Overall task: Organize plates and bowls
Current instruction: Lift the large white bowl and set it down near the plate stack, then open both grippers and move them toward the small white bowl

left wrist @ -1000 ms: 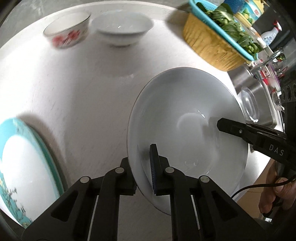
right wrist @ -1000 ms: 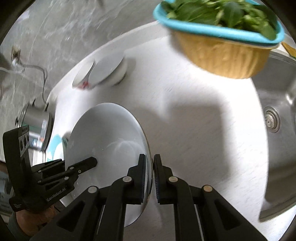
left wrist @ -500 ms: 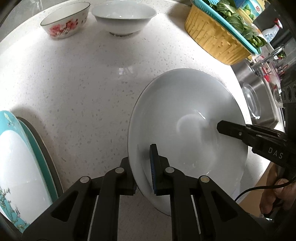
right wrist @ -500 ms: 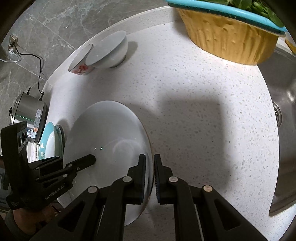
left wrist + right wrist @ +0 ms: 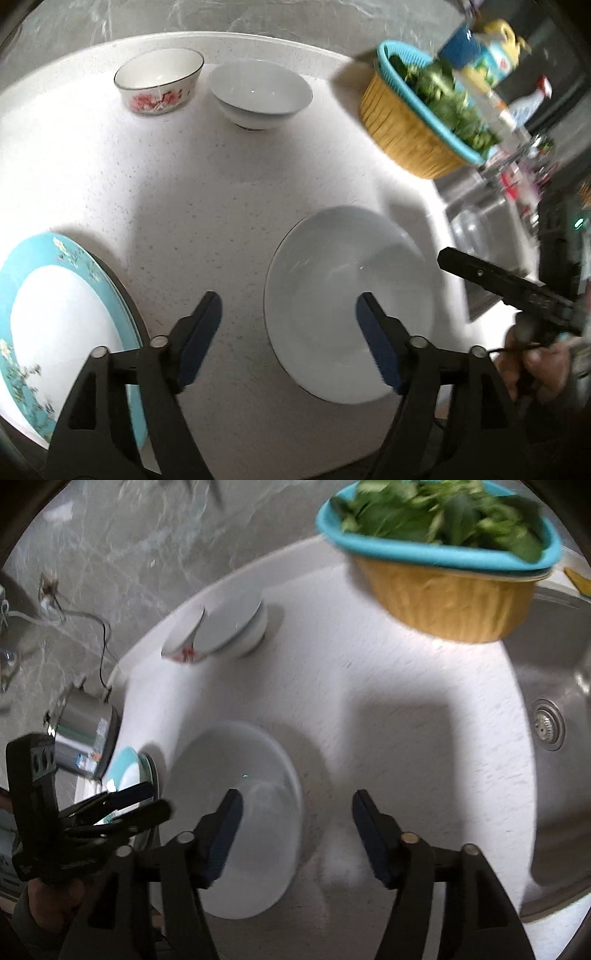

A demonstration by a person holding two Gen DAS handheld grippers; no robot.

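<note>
Now released: left gripper (image 5: pixel 286 325) and right gripper (image 5: pixel 295 823), a moment ago pinching opposite rims of the white plate (image 5: pixel 347 295), spread wide, clear of it. Plate set flat lower centre, beside the teal-rimmed plates (image 5: pixel 55 321); bowls next, probably.

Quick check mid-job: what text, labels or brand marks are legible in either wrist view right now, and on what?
None can be read.
Yellow and blue bottle behind the vegetable basket: label with red print, too blurred.
Spray bottle: label too blurred.
Steel pot: sticker with small print, too small and blurred.
Left gripper and right gripper: no lettering can be made out on either body.
</note>
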